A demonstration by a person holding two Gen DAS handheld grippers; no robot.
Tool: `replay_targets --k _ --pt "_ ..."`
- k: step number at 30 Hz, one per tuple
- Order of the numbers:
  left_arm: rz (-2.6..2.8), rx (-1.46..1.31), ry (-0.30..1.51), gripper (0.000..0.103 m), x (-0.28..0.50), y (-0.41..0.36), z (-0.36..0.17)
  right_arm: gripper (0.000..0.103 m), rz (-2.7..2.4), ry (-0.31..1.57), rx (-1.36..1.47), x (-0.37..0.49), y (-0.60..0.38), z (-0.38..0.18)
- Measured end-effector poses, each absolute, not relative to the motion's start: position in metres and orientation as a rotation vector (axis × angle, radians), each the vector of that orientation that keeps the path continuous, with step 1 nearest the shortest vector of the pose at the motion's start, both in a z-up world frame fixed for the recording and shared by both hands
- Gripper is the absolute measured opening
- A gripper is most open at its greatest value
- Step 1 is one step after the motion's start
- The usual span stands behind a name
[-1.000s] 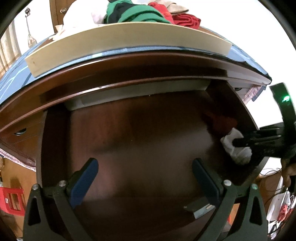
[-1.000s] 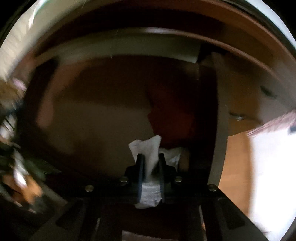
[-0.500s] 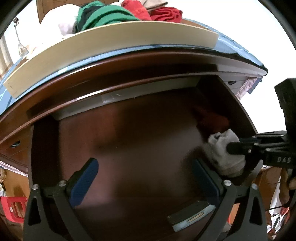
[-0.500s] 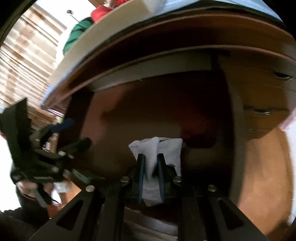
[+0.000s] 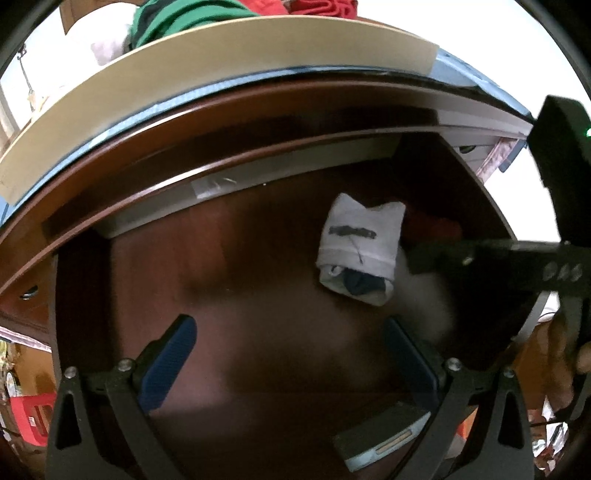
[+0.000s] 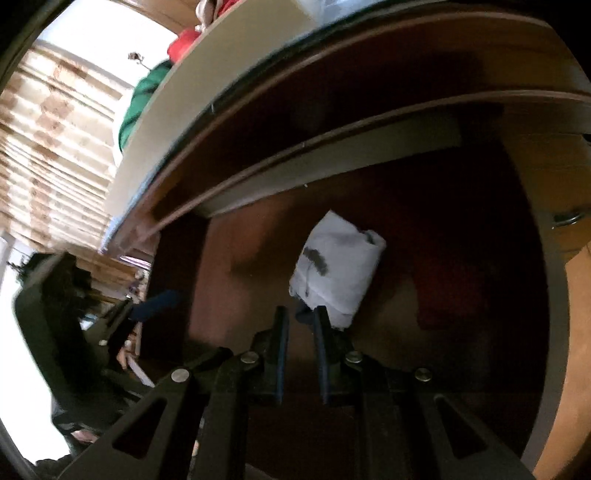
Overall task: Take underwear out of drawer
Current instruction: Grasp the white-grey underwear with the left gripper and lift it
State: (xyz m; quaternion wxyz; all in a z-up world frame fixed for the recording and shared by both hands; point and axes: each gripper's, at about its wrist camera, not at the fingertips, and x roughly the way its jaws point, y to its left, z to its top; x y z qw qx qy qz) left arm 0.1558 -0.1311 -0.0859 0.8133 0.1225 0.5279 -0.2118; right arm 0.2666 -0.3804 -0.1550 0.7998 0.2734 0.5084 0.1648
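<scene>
The white folded underwear (image 5: 360, 251) with a dark mark on its band hangs over the dark wooden drawer (image 5: 240, 295). My right gripper (image 5: 412, 254) comes in from the right and touches its right edge. In the right wrist view the underwear (image 6: 340, 266) lies just ahead of my right gripper (image 6: 301, 319), whose fingers stand close together and pinch its lower edge at the tips. My left gripper (image 5: 291, 343) hovers open above the drawer floor with nothing between its blue pads (image 5: 173, 350).
A dark red cloth (image 5: 436, 225) lies at the drawer's right back corner. On the top stands a beige tray (image 5: 258, 48) with green (image 5: 184, 18) and red clothes. A small grey object (image 5: 384, 435) lies near the drawer's front. A hand (image 5: 580, 354) holds the right gripper.
The right gripper has turned and swung the underwear leftward toward the drawer's middle; the cloth now sits at the fingertips instead of deep between the fingers. The left gripper has shifted sideways, still open.
</scene>
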Motion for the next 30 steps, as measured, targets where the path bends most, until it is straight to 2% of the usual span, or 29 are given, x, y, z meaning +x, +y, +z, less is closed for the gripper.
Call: replay_targets --k 8,14,17,18,19,28,30 --pt "-0.516 0.26 1.124 0.102 0.177 -0.162 -0.083 0.017 0.205 0.997 0.461 0.252 -0.411 -0.123" --pt "-0.612 0.43 1.115 0.102 0.183 -0.206 -0.1 0.023 0.173 1.008 0.445 0.252 -0.421 -0.129" --pt "-0.623 0.484 1.119 0.102 0.186 -0.218 -0.112 0.038 0.175 0.994 0.418 0.252 -0.42 -0.128" --pt "-0.622 0.5 1.122 0.098 0.188 -0.222 -0.115 0.045 0.176 0.986 0.408 0.251 -0.419 -0.127" --pt "-0.621 0.512 1.134 0.096 0.19 -0.226 -0.119 0.047 0.173 0.978 0.394 0.25 -0.419 -0.125" --pt "-0.635 0.546 1.211 0.094 0.203 -0.243 -0.135 0.047 0.154 0.962 0.395 0.247 -0.431 -0.124" --pt "-0.621 0.579 1.22 0.086 0.201 -0.247 -0.141 0.047 0.151 0.968 0.39 0.247 -0.429 -0.126"
